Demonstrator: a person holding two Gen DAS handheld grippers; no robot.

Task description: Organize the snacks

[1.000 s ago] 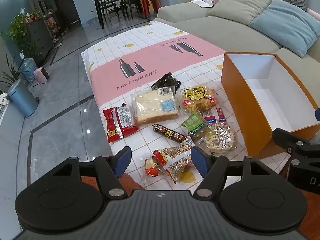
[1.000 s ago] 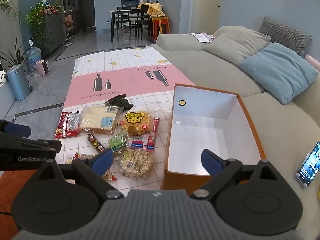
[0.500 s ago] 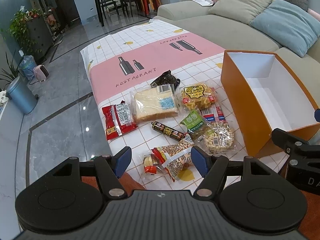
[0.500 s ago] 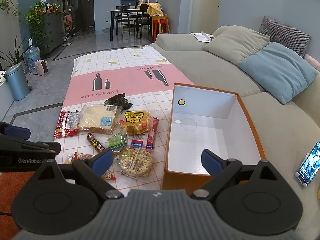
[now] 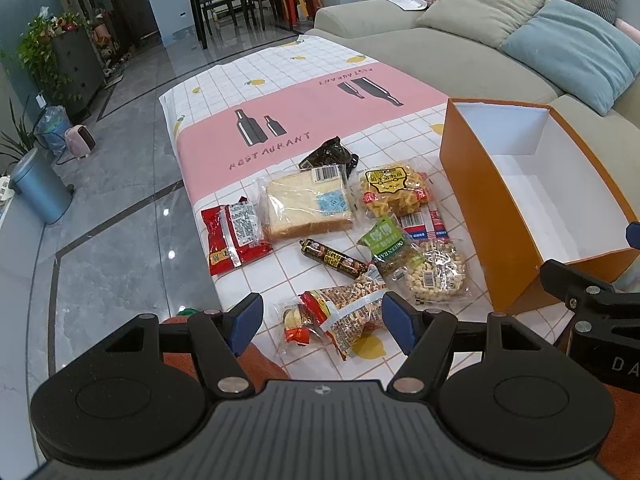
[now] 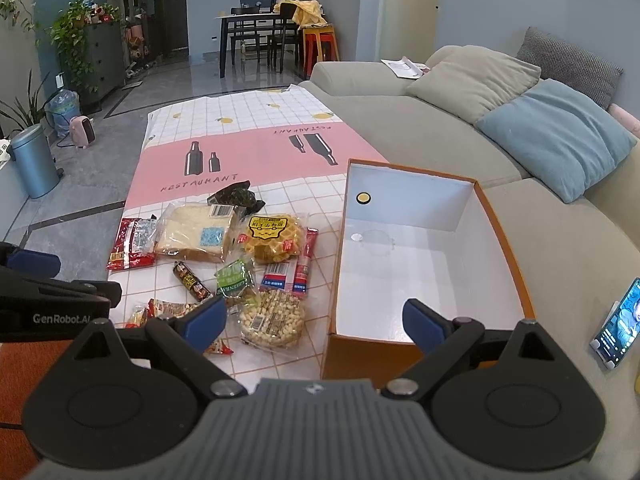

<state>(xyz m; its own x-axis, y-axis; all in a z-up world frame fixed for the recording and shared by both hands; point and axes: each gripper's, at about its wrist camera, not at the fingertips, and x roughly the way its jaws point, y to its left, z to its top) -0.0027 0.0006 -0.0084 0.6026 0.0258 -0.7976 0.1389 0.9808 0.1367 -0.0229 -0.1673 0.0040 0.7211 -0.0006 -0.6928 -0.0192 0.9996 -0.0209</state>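
Several snack packs lie on the checked cloth (image 5: 280,80): a red pack (image 5: 234,236), sliced bread (image 5: 306,206), a yellow waffle bag (image 5: 394,194), a dark sausage stick (image 5: 334,258), a green pack (image 5: 386,242), a bag of round biscuits (image 5: 436,274) and a peanut bag (image 5: 348,314). To their right stands an orange box (image 5: 480,204), white inside with nothing in it (image 6: 424,276). My left gripper (image 5: 322,320) is open, hovering just above the peanut bag. My right gripper (image 6: 316,318) is open above the box's near left corner.
A grey sofa (image 6: 420,120) with beige and blue cushions (image 6: 556,136) runs along the right. A phone (image 6: 618,324) stands on the sofa by the box. Grey tiled floor, a blue bin (image 5: 38,186) and plants are left; a dining table (image 6: 260,28) is far back.
The left gripper has drawn back slightly, so the snacks sit a little farther up the view. The right gripper has barely moved. Both stay open.
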